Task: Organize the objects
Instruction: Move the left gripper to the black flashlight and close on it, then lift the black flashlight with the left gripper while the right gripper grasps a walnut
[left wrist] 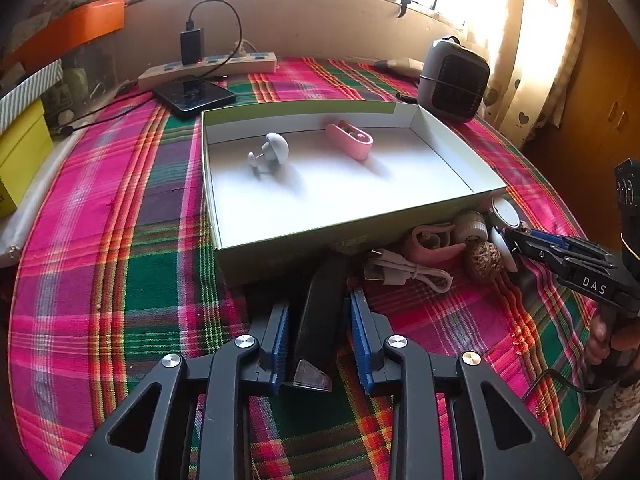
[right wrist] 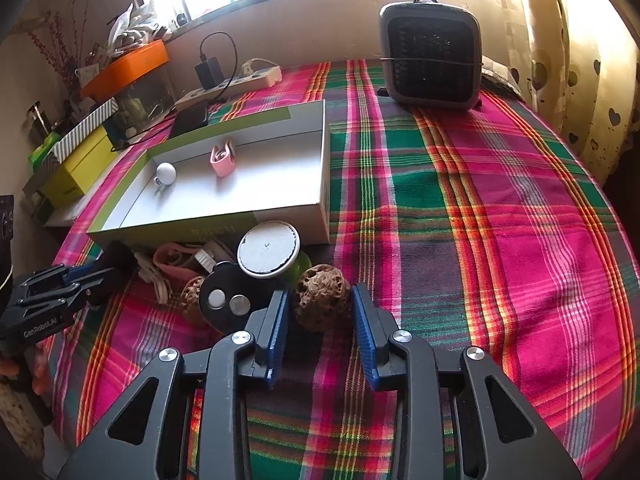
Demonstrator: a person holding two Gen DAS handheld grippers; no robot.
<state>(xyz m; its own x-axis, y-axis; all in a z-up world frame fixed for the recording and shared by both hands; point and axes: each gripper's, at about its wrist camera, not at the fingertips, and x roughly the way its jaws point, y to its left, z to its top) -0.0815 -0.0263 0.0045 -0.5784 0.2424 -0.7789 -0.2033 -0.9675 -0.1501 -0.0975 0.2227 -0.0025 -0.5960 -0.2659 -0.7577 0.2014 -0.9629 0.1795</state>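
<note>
Both grippers angled down at the table, side by side in front of the box [left wrist: 352, 236]. Left gripper [left wrist: 318, 336] sits low over the plaid cloth [left wrist: 132, 264], blue pads either side of a long black clip [left wrist: 316, 320] that lies lengthwise btwn them. Left pad looks right up against it, right pad shows a sliver of gap — not squeezed yet, so jaws partway apart around it. Clip's far end points at the box's near wall.

Right gripper [right wrist: 320, 320], hand [left wrist: 608, 336] on its grip at the edge of view, reaches in from the right. Its pads flank a knobbly brown walnut [right wrist: 322, 298]; nut sits at the pad tips, small gaps both sides, no clamp that I can see. Jaws partly apart.

Just behind the nut: round white-topped tin [right wrist: 268, 248], black disc w/ two buttons [right wrist: 226, 300], second walnut [right wrist: 192, 296], white cable [left wrist: 404, 272], pink clip [left wrist: 430, 242], all bunched against the box front. Inside the box: white round gadget [left wrist: 274, 150] and another pink piece [left wrist: 350, 140], well apart.
</note>
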